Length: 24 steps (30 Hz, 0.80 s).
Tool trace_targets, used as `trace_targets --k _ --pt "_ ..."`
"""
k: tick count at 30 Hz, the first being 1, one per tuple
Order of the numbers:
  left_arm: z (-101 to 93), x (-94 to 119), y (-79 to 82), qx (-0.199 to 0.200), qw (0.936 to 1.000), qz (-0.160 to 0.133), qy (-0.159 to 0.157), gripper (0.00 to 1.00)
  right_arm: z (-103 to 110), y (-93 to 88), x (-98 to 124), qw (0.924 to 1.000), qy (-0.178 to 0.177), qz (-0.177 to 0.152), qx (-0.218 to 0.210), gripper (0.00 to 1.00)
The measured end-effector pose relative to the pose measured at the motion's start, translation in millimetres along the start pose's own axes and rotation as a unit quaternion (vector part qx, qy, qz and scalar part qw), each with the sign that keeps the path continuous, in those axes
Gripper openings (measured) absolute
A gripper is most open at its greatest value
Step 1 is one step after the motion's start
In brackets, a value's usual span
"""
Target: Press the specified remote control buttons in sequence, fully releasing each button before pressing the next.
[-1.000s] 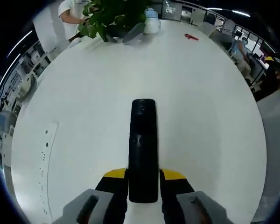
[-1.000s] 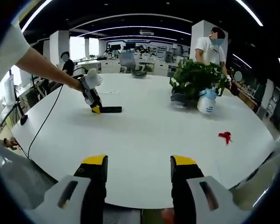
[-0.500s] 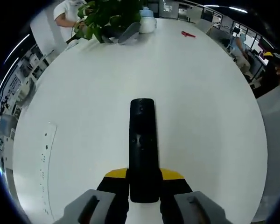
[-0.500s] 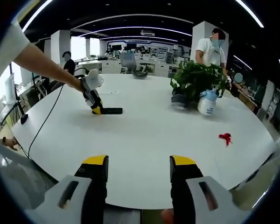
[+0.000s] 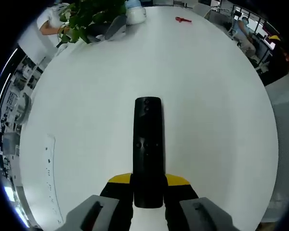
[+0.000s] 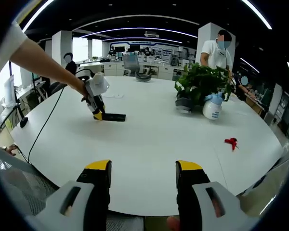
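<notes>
Shifted upward in the left gripper view since half a second before: plant and red scrap nearer the top rim, a camera tilt rather than a move of things. Remote control (image 5: 148, 151) unchanged between the jaws, same end still clamped. Left gripper (image 5: 149, 180) clenched on the near end of the black remote control, yellow-tipped jaws pressed against both its long sides. Remote stretched straight away from the jaws over the white round tabletop (image 5: 207, 110), buttons faintly visible on its upper face, far end free and well apart from every edge. From the right gripper view, same left gripper (image 6: 98, 114) seen at the left part of the tabletop (image 6: 154, 144), held by a hand (image 6: 85, 90) on a bare forearm, remote control (image 6: 113, 117) lying flat or nearly so on the surface; contact with it not clear at that size. Right gripper (image 6: 142, 169) released, jaws spread wide with nothing between them, poised over the near edge of the tabletop. Potted plant (image 6: 201, 83) toward the far right edge, white spray bottle (image 6: 213, 107) just beside it. Small red object (image 6: 231, 142) near the right edge, well apart from the remote. Person in a white shirt (image 6: 217, 45) standing behind the plant.
</notes>
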<state>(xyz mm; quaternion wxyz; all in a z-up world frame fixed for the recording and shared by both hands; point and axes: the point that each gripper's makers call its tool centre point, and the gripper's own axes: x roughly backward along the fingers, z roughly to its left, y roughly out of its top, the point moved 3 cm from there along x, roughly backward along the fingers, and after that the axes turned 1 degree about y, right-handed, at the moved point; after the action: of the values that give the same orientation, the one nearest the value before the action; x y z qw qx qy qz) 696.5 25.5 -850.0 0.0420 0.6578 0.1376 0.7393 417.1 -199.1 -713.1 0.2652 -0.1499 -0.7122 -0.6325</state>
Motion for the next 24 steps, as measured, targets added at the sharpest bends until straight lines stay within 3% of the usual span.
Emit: trace_targets --k 6,24 --pt "-13.4 0.8 -0.4 -0.013 0.9999 0.003 0.0 0.23 0.9 0.9 0.2 1.0 0.003 -0.003 0.0 0.55" --pt "-38.5 3.9 -3.7 0.001 1.0 0.001 -0.009 0.23 1.1 3.9 1.8 0.9999 0.006 -0.013 -0.001 0.55"
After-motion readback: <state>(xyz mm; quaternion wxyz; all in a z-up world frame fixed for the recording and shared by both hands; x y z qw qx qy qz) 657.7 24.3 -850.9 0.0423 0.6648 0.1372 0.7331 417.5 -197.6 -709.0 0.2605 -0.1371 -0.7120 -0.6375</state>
